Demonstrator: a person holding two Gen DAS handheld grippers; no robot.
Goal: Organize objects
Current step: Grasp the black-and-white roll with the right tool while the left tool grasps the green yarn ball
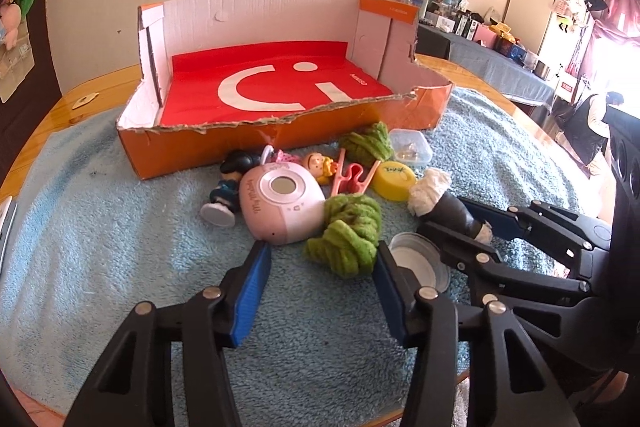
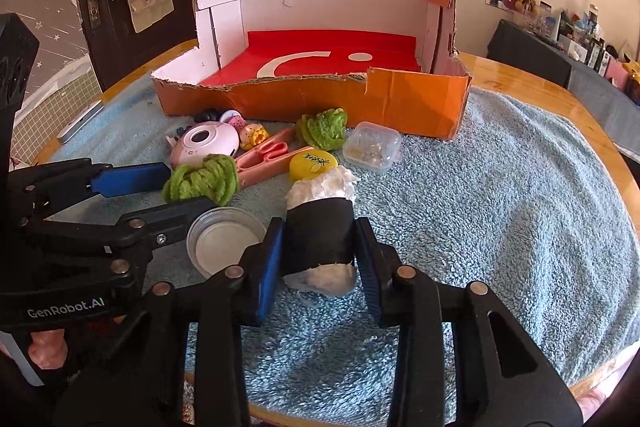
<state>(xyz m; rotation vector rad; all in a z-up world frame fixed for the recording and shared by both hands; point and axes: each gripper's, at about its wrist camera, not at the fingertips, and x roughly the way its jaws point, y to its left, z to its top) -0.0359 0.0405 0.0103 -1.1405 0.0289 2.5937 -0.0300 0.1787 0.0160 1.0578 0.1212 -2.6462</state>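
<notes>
My right gripper (image 2: 319, 247) is shut on a white roll wrapped in black (image 2: 320, 211), held just above the blue towel (image 2: 500, 227). From the left wrist view this roll (image 1: 440, 199) and the right gripper (image 1: 452, 217) come in from the right. My left gripper (image 1: 320, 251) is open. A green yarn ball (image 1: 348, 239) lies at its tips; the right pad is near it and the left pad stands apart. An orange cardboard box (image 1: 280, 143) with a red liner stands behind the pile, nothing else in it.
The pile on the towel holds a pink toy camera (image 1: 280, 203), a dark-haired figurine (image 1: 226, 187), a pink clip (image 1: 354, 179), a yellow cap (image 1: 394, 181), a clear plastic box (image 1: 412, 145), a second green yarn ball (image 1: 368, 143) and a metal lid (image 1: 416, 259).
</notes>
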